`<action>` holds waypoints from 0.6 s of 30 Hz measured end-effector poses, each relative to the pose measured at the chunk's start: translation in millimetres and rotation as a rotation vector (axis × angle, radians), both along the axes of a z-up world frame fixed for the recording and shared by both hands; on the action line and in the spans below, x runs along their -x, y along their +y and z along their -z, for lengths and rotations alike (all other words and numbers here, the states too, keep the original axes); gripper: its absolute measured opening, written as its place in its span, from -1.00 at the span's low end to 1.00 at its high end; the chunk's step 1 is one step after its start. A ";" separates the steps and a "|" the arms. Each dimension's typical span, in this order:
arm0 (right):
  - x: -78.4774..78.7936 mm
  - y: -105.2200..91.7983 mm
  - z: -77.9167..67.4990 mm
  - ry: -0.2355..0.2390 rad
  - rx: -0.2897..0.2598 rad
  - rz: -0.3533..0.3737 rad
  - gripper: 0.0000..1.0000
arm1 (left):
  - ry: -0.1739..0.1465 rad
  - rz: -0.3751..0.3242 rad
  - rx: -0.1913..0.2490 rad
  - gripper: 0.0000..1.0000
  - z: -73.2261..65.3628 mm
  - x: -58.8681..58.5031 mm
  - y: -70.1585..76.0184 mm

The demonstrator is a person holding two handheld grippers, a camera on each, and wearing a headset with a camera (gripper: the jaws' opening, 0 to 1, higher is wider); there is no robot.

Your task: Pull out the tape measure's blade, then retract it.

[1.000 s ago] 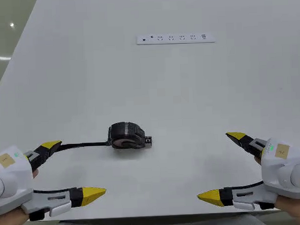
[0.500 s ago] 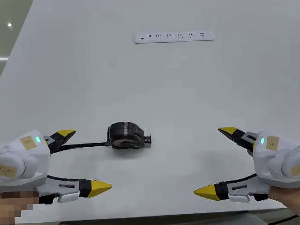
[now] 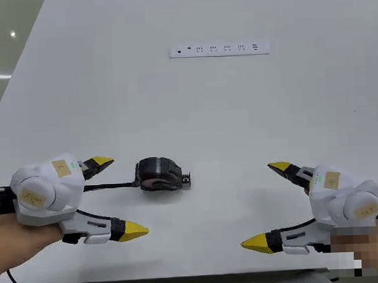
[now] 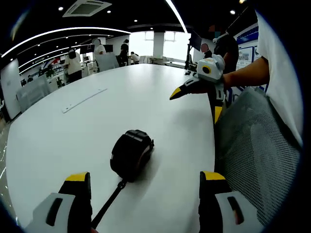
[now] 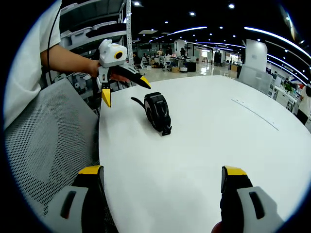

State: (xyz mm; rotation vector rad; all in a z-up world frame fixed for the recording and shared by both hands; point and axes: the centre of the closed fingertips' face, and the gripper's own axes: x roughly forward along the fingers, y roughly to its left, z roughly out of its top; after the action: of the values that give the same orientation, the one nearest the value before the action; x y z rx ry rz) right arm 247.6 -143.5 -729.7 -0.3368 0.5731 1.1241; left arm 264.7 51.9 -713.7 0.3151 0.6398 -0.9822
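The tape measure (image 3: 159, 174) is lying on the table (image 3: 213, 109) at lower centre of the head view, blade hook (image 3: 186, 177) pointing frame-right. The left gripper (image 3: 122, 195) and right gripper (image 3: 261, 205) are flanking it, fingers (image 3: 131, 230) spread and gripping nothing. This placement is probably letting one steady the case while the other takes the hook.

White table (image 3: 238, 115); mesh chair (image 5: 43, 145); bright ceiling strips (image 4: 175, 17) overhead.

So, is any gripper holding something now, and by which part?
Nothing is held. The left gripper and the right gripper are both open; the tape measure lies between them, not gripped.
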 end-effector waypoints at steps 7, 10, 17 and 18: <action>-3.8 4.4 2.8 -0.004 0.008 -0.016 0.86 | -0.008 0.022 -0.023 0.64 6.4 -10.5 0.0; -6.5 7.1 3.1 -0.013 0.010 -0.026 0.81 | -0.009 0.026 -0.043 0.57 11.7 -14.2 0.8; -12.7 10.2 8.0 -0.013 0.017 -0.038 0.74 | -0.016 0.055 -0.082 0.42 20.5 -18.8 3.0; -13.4 10.7 9.0 -0.012 0.018 -0.040 0.74 | -0.019 0.060 -0.088 0.40 21.9 -20.6 3.5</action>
State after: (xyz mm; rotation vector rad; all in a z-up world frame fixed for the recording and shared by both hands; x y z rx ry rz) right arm 261.0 -132.8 -738.7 -0.3719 0.5683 1.1556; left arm 285.2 55.4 -735.6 0.4228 0.6604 -1.0092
